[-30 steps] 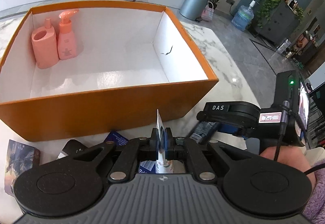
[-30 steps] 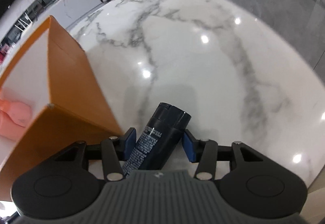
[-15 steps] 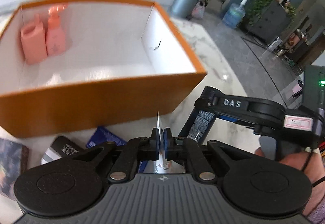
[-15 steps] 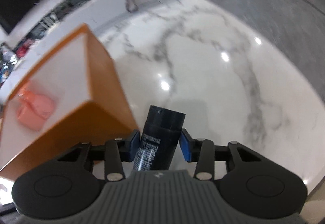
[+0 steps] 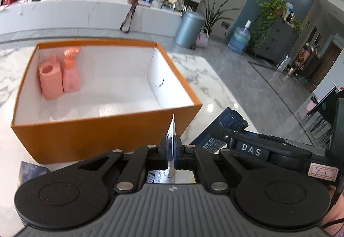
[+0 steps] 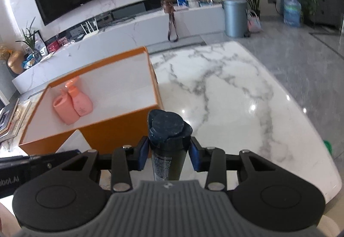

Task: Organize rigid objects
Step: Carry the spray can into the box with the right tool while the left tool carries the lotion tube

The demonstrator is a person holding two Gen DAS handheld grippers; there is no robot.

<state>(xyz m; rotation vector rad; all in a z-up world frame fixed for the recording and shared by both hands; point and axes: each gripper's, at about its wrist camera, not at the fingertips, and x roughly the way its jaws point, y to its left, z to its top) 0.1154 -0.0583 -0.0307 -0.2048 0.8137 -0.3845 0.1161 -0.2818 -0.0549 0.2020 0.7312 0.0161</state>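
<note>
An orange box (image 5: 96,140) with a white inside stands on the marble table. Two pink bottles (image 5: 51,77) stand together in its far left corner. My left gripper (image 5: 171,146) is shut on the flat end of a thin white and blue tube (image 5: 172,127), held just before the box's front wall. My right gripper (image 6: 168,148) has a dark blue bottle (image 6: 167,125) between its blue pads, cap forward, clear of the table. Its jaws are still closing a little on it. The bottle (image 5: 231,122) hangs off the box's (image 6: 120,127) near right corner. The pink bottles (image 6: 64,110) show here too.
A dark blue booklet (image 5: 32,172) lies on the table left of my left gripper. Bare marble table (image 6: 236,97) stretches right of the box to a rounded edge, where a small green thing (image 6: 327,145) shows. Stacked books (image 6: 8,116) lie far left.
Both grippers have risen. The right one has closed on the dark bottle and lifted it off the table, tipping upward. The left one still holds the tube.
</note>
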